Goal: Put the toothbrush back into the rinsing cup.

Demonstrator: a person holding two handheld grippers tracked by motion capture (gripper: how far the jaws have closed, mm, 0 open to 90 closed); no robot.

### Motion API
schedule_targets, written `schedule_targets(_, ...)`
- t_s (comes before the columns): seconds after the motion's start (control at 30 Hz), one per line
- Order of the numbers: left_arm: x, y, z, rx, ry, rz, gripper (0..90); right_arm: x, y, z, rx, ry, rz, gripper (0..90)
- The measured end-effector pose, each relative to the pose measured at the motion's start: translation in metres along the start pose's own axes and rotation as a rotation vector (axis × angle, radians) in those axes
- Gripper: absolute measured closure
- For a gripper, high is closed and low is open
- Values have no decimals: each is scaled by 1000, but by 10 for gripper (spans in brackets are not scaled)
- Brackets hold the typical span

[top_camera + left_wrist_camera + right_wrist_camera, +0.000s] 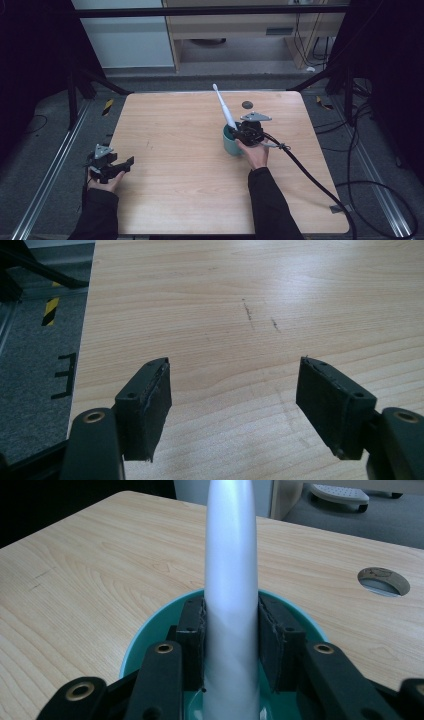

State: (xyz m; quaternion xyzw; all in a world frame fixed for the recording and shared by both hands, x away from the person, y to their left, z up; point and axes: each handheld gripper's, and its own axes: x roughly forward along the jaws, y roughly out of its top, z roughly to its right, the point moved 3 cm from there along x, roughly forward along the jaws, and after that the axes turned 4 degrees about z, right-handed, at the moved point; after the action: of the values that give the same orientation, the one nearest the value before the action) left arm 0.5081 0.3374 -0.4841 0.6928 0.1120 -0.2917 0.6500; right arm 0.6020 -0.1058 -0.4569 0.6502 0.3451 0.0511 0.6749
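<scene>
A white toothbrush [223, 106] stands tilted in a teal cup [229, 143] near the middle of the wooden table [175, 150], its head pointing up and to the far left. My right gripper [243, 133] reaches into the cup from the right and is shut on the toothbrush handle [231, 605], whose sides both pads press over the teal cup rim [150, 635]. At the table's left edge my left gripper [125, 165] stands open, with bare wood between its fingers [147, 407].
A round cable hole [247, 104] lies in the table just behind the cup. The right gripper's black cable [310, 175] trails across the table's right side to the floor. A wooden cabinet [250, 25] stands beyond the far edge.
</scene>
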Motion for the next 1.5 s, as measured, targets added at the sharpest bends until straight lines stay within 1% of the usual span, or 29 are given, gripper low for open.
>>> schedule_targets(0.33, 0, 0, 0, 1, 0, -1, 297, -3, 1, 0, -10, -17, -22, 649)
schedule_targets(0.37, 0, 0, 0, 0, -1, 1, 297, -5, 3, 1, -24, -24, -25, 659)
schedule_targets(0.43, 0, 0, 1, 0, -1, 1, 297, -5, 3, 1, -28, -24, -29, 660)
schedule_targets(0.5, 0, 0, 0, 0, -1, 1, 296, -6, 3, 1, -21, -18, -33, 690)
schedule_targets(0.53, 0, 0, 0, 0, -1, 1, 297, -7, 4, 1, -18, -7, -34, 745)
schedule_targets(0.57, 0, 0, 0, 0, -1, 0, 296, -7, 4, 0, -16, -4, -34, 746)
schedule_targets(0.63, 0, 0, 1, 1, -1, -1, 296, -7, 4, 0, -7, -3, -38, 739)
schedule_targets(0.83, 0, 0, 0, 1, -1, 0, 296, -5, 1, 0, -8, -16, -55, 713)
schedule_targets(0.97, 0, 0, 0, 0, -1, 3, 296, -7, 2, 0, -14, -12, -45, 693)
schedule_targets(1.13, -1, 0, 0, -1, -3, 4, 296, -17, 11, -1, -10, -4, 0, 616)
schedule_targets(1.27, -1, 0, 1, 2, -8, 8, 294, -30, 20, 0, -3, 2, 37, 460)
schedule_targets(1.33, -1, 0, 1, 3, -13, 10, 294, -37, 24, 0, -3, 1, 42, 381)
schedule_targets(1.43, -1, 0, 2, 5, -19, 8, 295, -49, 26, 2, -4, -15, 39, 273)
schedule_targets(1.5, -1, 0, 2, 6, -22, 8, 298, -57, 26, 4, 6, -14, 38, 237)
